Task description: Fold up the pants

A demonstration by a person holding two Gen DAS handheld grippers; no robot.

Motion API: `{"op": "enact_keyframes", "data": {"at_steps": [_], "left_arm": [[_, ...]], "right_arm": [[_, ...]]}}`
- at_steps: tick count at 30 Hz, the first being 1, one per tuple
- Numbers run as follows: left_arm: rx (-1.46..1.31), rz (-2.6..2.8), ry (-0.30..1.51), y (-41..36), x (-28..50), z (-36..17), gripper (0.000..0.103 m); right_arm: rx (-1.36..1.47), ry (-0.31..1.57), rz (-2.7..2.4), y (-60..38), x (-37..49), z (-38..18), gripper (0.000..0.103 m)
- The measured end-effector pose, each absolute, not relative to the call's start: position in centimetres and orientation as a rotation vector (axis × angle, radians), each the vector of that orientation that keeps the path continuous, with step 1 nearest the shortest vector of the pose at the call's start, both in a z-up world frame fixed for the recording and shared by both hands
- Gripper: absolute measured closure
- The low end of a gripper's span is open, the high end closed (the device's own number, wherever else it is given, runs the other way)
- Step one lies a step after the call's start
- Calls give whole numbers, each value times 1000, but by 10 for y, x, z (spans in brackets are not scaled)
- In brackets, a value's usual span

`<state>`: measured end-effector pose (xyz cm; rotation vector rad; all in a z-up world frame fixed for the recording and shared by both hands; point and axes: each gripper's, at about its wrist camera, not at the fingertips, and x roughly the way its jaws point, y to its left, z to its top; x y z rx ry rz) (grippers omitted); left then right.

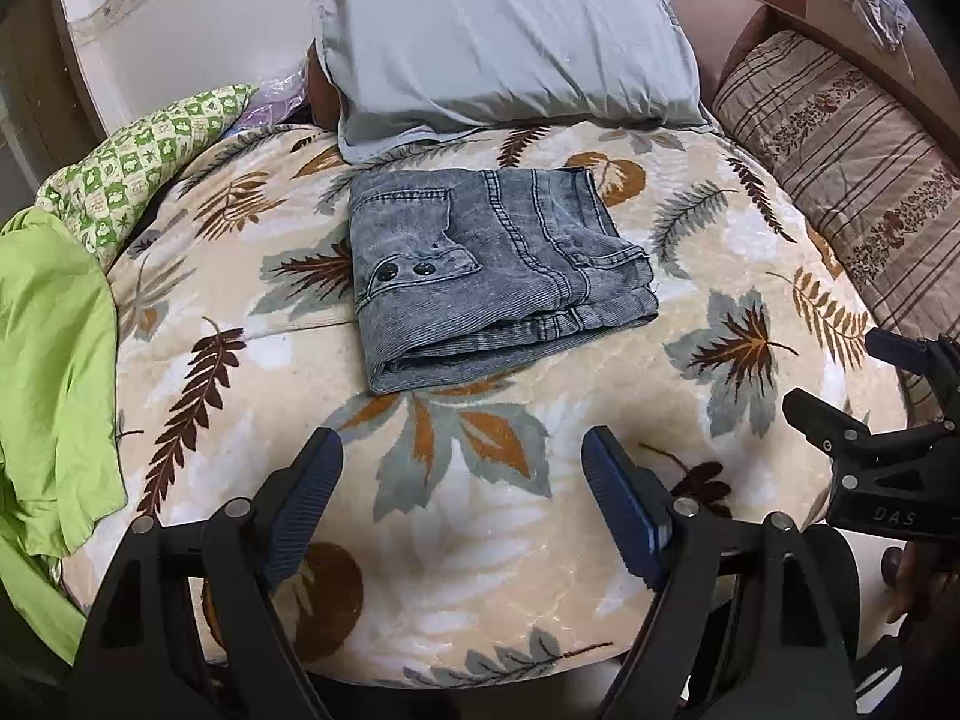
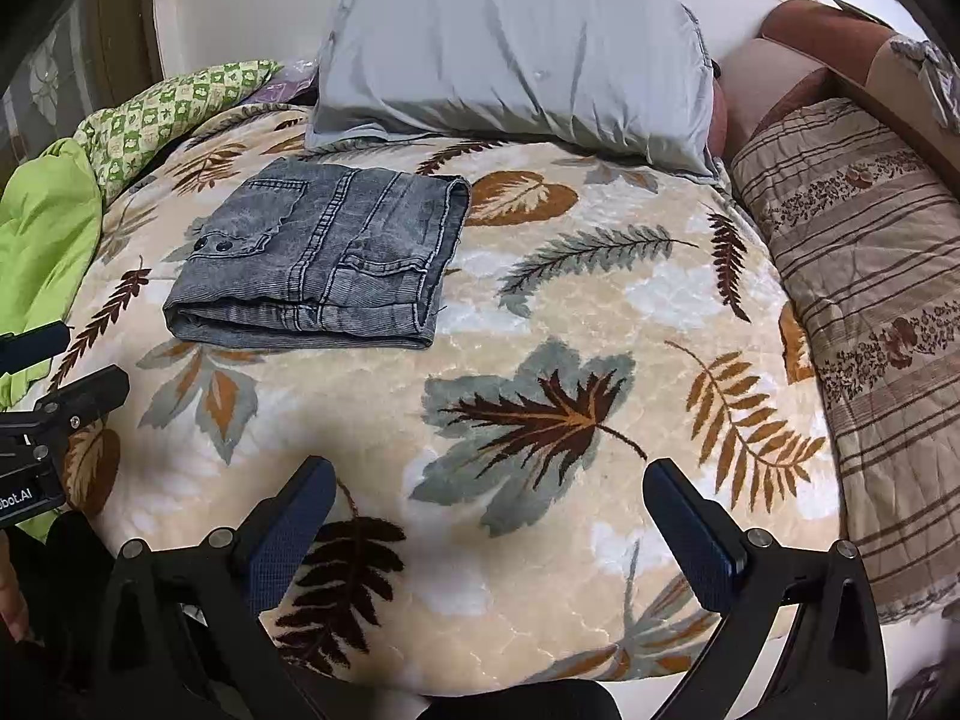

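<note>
Left gripper [image 1: 462, 504]: lower centre of the left wrist view, jaws spread, nothing between them.
Pants: grey washed-denim pants [image 1: 492, 276], folded into a thick rectangle, centre frame on the leaf-patterned plush blanket [image 1: 420, 570].
Handling: likely soft, fairly heavy, seams stiff, not fragile; best pinched at the layered near edge.
Right gripper [image 2: 489, 516]: lower centre of its own view, released, empty; pants upper left.
</note>
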<state>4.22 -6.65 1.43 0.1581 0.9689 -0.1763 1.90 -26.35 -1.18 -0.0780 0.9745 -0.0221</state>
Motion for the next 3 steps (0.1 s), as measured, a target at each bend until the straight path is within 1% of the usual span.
{"op": "enact_keyframes", "data": {"at_steps": [3], "left_arm": [[155,-163,968,-64,43,13,20]], "right_arm": [[-81,975,-17,-261,19,-12,0]]}}
